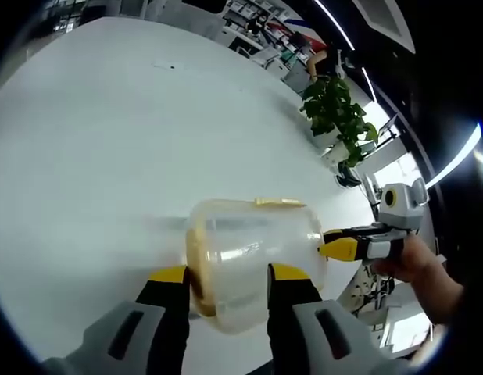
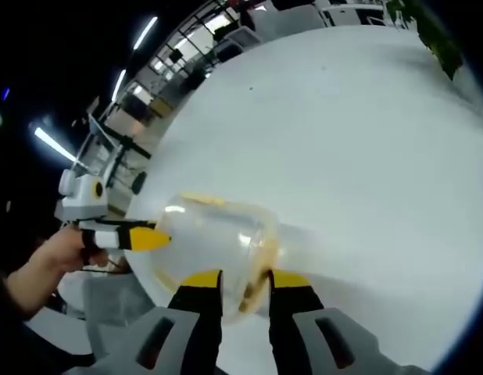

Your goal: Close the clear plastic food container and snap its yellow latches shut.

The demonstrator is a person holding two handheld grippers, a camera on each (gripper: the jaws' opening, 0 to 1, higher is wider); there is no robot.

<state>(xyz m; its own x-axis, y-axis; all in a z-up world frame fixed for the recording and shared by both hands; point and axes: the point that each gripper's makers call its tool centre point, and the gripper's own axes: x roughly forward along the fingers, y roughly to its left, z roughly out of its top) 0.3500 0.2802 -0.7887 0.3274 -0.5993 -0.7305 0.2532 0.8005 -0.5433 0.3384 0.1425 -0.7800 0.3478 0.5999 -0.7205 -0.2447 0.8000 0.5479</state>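
Note:
The clear plastic container (image 1: 253, 254) lies on its side just above the white table (image 1: 109, 141). Its yellowish rim (image 1: 196, 269) is toward the left and a yellow latch (image 1: 279, 202) is on top. My left gripper (image 1: 229, 275) grips the rim end between its yellow-tipped jaws. The right gripper (image 1: 341, 248), held by a hand (image 1: 417, 262), touches the container's other end. In the right gripper view, the container (image 2: 214, 238) sits between the jaws of my right gripper (image 2: 247, 281), which pinch its rim (image 2: 259, 258). The left gripper (image 2: 136, 237) meets its left end.
A potted green plant (image 1: 335, 109) stands past the table's far right edge, with shelves and office furniture behind it. Desks and ceiling lights (image 2: 144, 31) lie beyond the table's edge in the right gripper view. The white tabletop (image 2: 366, 156) stretches wide behind the container.

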